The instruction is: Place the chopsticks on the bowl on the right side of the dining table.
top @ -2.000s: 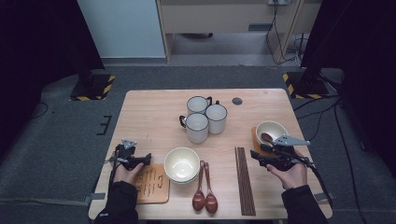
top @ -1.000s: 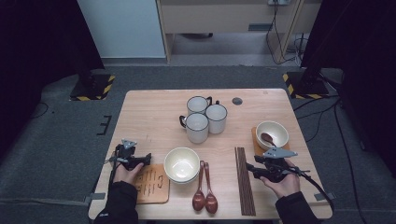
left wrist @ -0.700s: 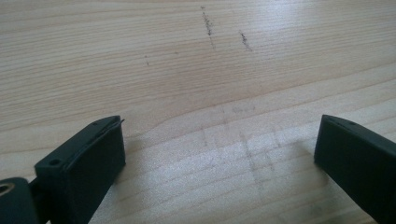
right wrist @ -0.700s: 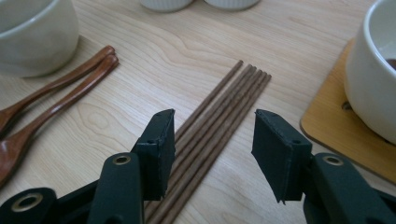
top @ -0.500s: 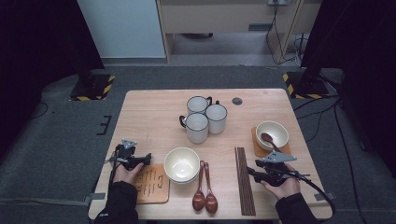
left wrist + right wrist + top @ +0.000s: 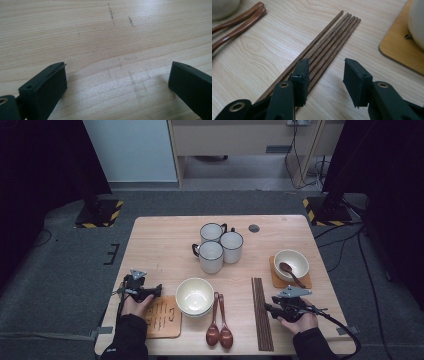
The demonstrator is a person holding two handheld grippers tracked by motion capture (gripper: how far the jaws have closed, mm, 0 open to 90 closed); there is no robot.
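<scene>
Several dark wooden chopsticks (image 6: 262,312) (image 6: 329,45) lie side by side near the table's front edge. My right gripper (image 6: 270,309) (image 6: 327,72) points left at them, low over their near half. Its jaws have just been closing and still stand apart. One jaw hangs over the bundle, and the outer sticks run into the gap without either pad pressing on them. My left gripper (image 6: 156,291) (image 6: 117,82) rests at the front left beside a wooden board (image 6: 161,317). Its jaws are wide open over bare wood.
A white bowl (image 6: 195,296) and two wooden spoons (image 6: 219,325) lie left of the chopsticks. Three white mugs (image 6: 220,245) stand mid-table. At the right, a bowl with a spoon in it (image 6: 291,264) sits on a coaster (image 6: 399,50). A dark disc (image 6: 254,228) lies at the back.
My right gripper has come from beside the right bowl toward the near edge and sunk to the chopsticks. The left gripper has stayed put.
</scene>
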